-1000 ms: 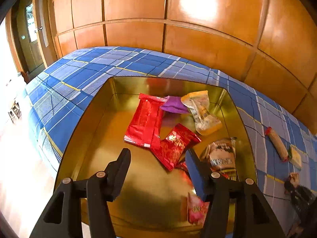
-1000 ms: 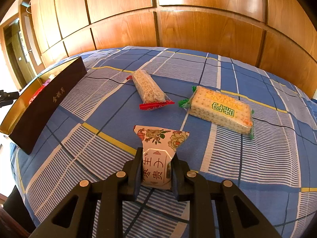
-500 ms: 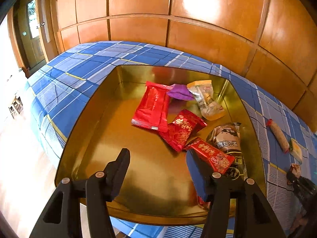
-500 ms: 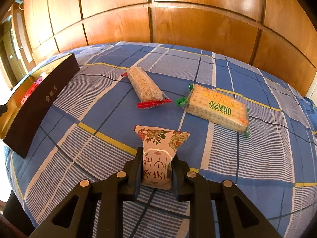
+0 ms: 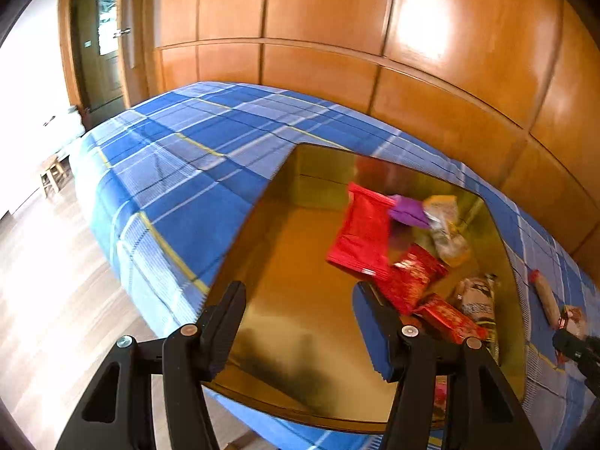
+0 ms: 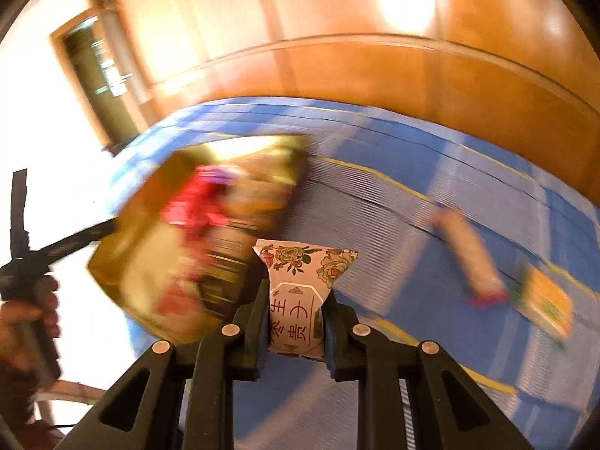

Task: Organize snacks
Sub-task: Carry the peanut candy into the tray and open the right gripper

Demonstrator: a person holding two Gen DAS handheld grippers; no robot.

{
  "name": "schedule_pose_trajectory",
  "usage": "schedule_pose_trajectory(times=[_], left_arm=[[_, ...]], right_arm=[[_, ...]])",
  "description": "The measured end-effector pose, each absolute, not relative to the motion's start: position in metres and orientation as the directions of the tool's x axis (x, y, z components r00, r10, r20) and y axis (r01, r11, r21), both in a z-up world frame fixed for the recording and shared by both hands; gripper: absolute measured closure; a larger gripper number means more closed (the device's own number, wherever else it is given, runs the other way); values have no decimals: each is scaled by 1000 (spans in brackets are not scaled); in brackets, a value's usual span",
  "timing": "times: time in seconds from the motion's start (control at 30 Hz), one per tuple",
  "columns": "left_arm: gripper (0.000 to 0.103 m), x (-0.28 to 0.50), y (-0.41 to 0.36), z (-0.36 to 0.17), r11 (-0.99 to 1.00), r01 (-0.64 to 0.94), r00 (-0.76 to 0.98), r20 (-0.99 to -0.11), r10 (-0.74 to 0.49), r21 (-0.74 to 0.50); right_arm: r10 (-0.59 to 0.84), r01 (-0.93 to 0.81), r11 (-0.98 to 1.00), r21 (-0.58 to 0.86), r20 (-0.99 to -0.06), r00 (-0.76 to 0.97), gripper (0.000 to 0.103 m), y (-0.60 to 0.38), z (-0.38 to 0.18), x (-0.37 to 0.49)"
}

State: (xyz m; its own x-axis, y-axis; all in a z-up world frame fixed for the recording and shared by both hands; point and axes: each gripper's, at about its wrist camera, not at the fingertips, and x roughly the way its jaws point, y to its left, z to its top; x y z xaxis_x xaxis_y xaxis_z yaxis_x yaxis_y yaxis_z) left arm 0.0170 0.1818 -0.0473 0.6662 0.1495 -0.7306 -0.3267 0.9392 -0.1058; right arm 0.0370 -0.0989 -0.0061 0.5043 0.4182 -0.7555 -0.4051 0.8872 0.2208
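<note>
A gold box (image 5: 300,300) lies on the blue plaid cloth and holds several snack packets, among them a large red packet (image 5: 362,238) and a purple one (image 5: 407,208). My left gripper (image 5: 300,300) is open and empty above the box's near left part. My right gripper (image 6: 296,318) is shut on a white floral packet (image 6: 300,296) and holds it in the air beside the gold box (image 6: 150,240), which is blurred here. A long red-ended snack bar (image 6: 468,258) and a cracker pack (image 6: 547,303) lie on the cloth to the right.
Wooden wall panels (image 5: 337,37) stand behind the table. A doorway (image 5: 101,37) is at the far left. The table's left edge drops to a wooden floor (image 5: 45,281). The snack bar (image 5: 545,296) lies right of the box.
My right gripper has lifted the floral packet and swung left toward the gold box. My left gripper has drawn back and turned left, still open.
</note>
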Motion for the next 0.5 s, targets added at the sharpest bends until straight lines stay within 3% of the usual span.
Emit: schedule_pose_trajectory(times=[0.2, 0.5], left_arm=[[43, 9, 198, -50, 925, -362, 659, -733, 167, -114], [43, 6, 202, -55, 926, -358, 655, -739, 157, -121]], right_arm=[[536, -590, 769, 247, -753, 383, 80, -6, 1, 43], [493, -624, 737, 259, -837, 235, 77, 57, -49, 63]])
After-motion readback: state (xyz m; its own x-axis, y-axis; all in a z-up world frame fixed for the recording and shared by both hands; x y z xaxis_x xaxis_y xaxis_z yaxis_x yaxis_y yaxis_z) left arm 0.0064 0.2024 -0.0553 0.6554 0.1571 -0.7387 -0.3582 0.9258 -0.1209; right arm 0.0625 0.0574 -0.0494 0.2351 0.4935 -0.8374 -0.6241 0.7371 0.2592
